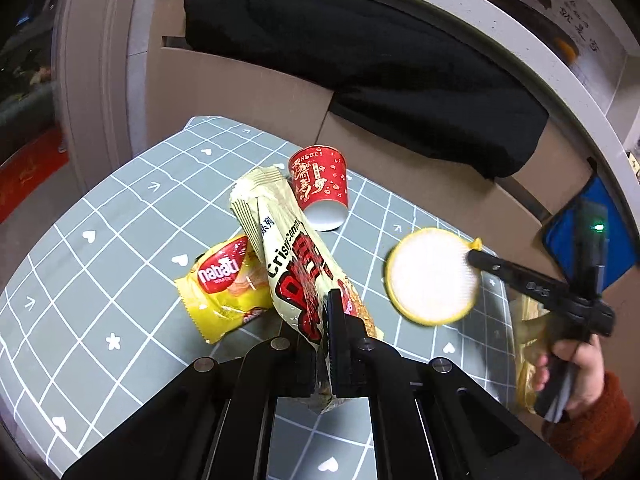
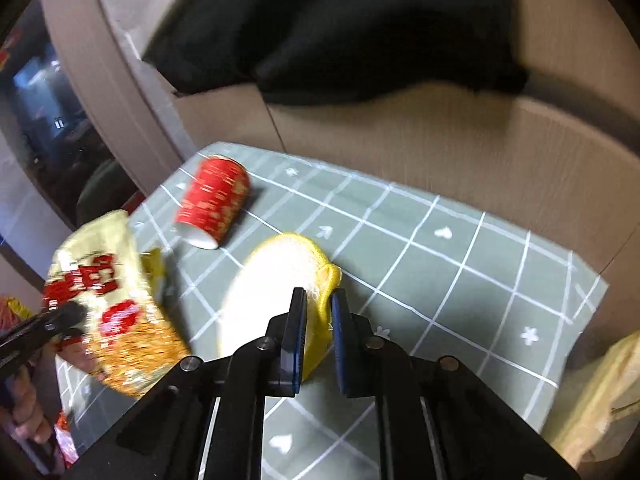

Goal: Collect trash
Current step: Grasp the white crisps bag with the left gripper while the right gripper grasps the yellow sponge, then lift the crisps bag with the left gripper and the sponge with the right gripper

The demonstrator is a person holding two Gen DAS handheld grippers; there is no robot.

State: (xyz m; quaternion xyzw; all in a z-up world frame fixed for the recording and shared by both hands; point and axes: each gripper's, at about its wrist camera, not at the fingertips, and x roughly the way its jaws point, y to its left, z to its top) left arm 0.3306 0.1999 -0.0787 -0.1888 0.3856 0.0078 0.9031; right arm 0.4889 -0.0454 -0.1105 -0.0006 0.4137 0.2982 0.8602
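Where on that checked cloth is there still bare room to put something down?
The near left of the cloth, this side of the yellow wafer packet, is bare. So is the right side past the round scrubber, out to the cloth's far corner. The middle is crowded: red cup, packet and the cream snack bag sit close together.

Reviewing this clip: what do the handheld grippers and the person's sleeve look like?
Both grippers are black, with hinged linkage arms and round silver pivot pins. The right gripper has blue-faced finger pads; the left gripper has dark ones. In the left view a green light glows on the right unit, above a fuzzy rust-orange sleeve.
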